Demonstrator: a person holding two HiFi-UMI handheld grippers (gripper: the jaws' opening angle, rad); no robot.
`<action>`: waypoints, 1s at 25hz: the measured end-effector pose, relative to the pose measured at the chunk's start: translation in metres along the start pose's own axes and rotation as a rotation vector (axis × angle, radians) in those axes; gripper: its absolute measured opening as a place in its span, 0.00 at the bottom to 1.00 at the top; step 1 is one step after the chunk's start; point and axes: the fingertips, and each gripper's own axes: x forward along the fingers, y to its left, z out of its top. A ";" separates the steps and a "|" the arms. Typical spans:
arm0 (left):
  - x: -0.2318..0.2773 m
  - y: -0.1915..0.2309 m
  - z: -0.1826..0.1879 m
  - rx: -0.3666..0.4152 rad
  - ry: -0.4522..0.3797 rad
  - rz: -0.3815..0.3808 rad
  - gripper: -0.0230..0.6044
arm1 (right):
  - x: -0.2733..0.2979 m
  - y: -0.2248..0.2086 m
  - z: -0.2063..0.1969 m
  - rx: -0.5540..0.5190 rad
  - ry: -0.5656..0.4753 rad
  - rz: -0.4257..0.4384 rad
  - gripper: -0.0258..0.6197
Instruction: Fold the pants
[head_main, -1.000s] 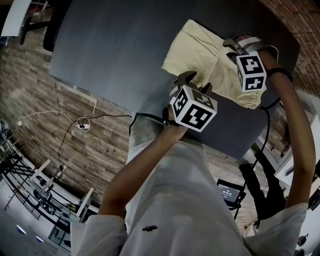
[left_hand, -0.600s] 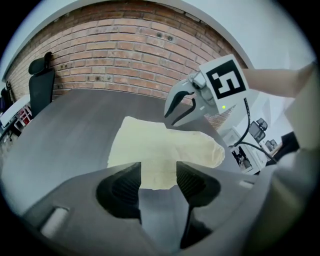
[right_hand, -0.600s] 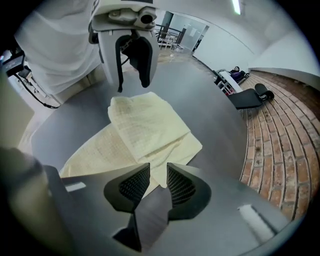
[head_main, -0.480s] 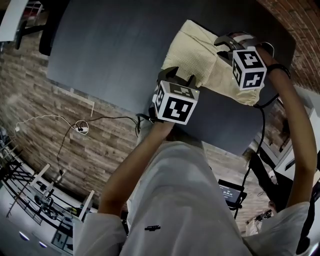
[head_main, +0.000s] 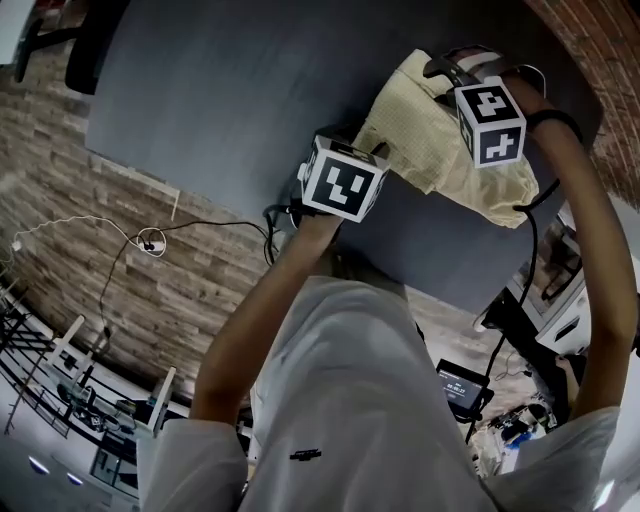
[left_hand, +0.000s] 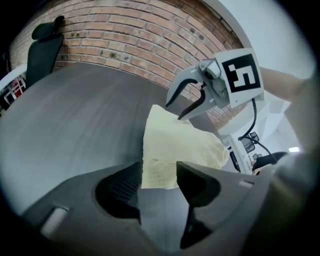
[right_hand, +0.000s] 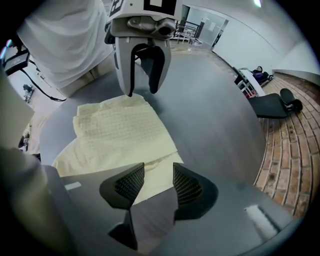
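My left gripper (left_hand: 157, 181) stands spread and pinches nothing; the near edge of the pants (left_hand: 167, 150) shows in the gap ahead. My right gripper (right_hand: 153, 182) has just been opening, with its jaws apart over a folded edge and the pads off the cloth. The pants lie part-folded on the tabletop (left_hand: 75, 115), between both grippers. Judged light, soft and limp: pale yellow waffle-textured fabric, best taken at a corner through both layers. The tabletop is dark grey, smooth and matte. A brick wall (left_hand: 140, 40) stands beyond.
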 end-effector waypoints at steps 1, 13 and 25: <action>0.002 0.002 -0.001 -0.008 0.005 -0.019 0.40 | 0.005 -0.006 0.003 -0.012 0.007 0.016 0.33; 0.036 -0.003 -0.028 -0.066 0.147 -0.246 0.40 | 0.057 -0.022 0.010 -0.214 0.156 0.273 0.35; 0.031 -0.003 -0.020 -0.082 0.061 -0.226 0.10 | 0.064 -0.006 0.008 -0.215 0.156 0.313 0.13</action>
